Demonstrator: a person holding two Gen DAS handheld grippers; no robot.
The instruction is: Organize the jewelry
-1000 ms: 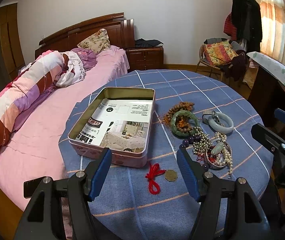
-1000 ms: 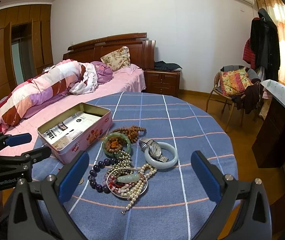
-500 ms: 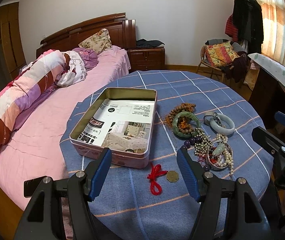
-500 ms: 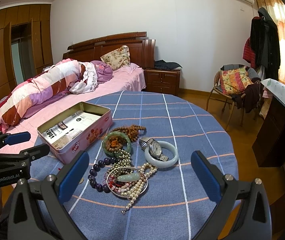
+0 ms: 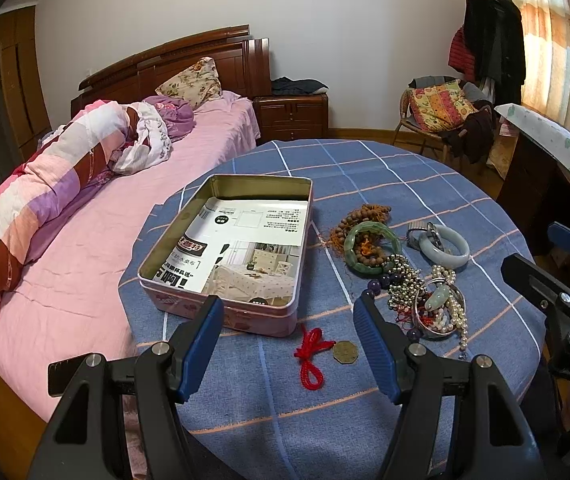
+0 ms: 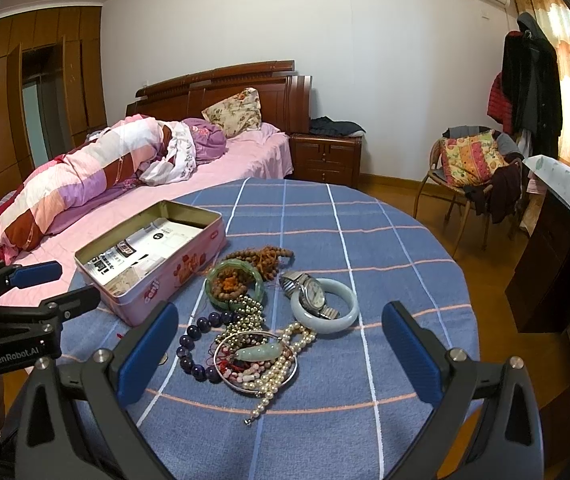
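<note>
Working down from the round blue plaid-covered tabletop (image 6: 385, 240), I'd fill the open pink rectangular tin box (image 6: 189, 268) beside the tangled jewelry heap (image 6: 253, 332); both my left tool (image 5: 285, 344) and right tool (image 6: 279, 350) hover released, so I'd lift the loose pale jade bangle (image 6: 325, 312) first.

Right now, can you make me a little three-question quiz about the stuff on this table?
1. True or false: the pink tin already has jewelry inside.
2. What rests across the pale bangle: A) wristwatch, B) coin, C) red cord?
3. Fill in: both the left gripper and the right gripper are ____.

Key:
1. False. Only printed paper shows inside.
2. A.
3. Open, holding nothing.
</note>
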